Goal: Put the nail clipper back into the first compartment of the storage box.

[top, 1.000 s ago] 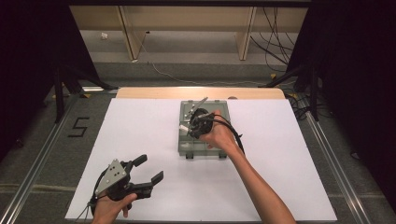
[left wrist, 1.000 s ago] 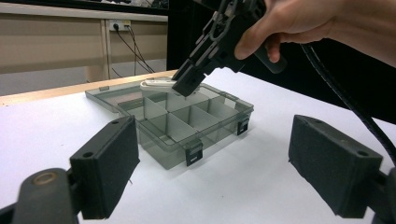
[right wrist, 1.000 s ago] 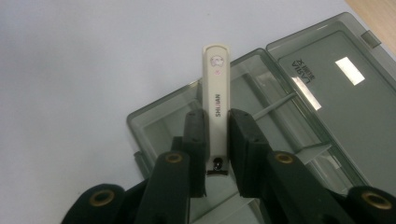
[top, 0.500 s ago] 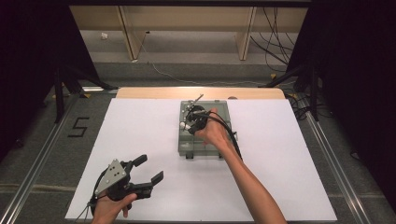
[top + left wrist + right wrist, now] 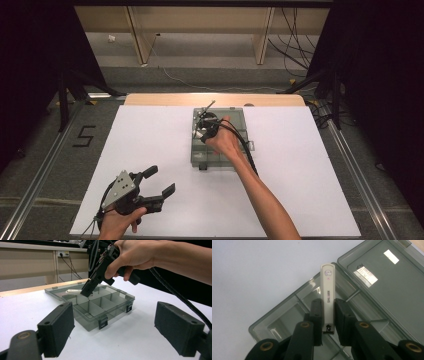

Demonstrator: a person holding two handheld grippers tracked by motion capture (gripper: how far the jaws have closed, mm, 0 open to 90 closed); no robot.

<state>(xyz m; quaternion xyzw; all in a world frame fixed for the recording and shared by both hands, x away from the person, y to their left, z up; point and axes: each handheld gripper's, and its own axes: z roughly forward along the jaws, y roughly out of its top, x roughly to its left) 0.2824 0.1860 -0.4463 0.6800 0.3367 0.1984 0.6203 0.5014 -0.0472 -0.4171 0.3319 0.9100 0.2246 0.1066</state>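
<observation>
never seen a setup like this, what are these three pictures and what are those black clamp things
A person sits at a white table and holds a hand tool in each hand, each ending in two black padded tongs. One picture comes from a camera fixed above the table. The other two come from small cameras riding on the tools, looking out along the jaws.

The left tongs rest near the table's front edge, open and empty. The right tongs are shut on a white nail clipper, held over a clear grey compartment box with its lid folded open. The left tool's camera sees that same box and the other hand from the side.
</observation>
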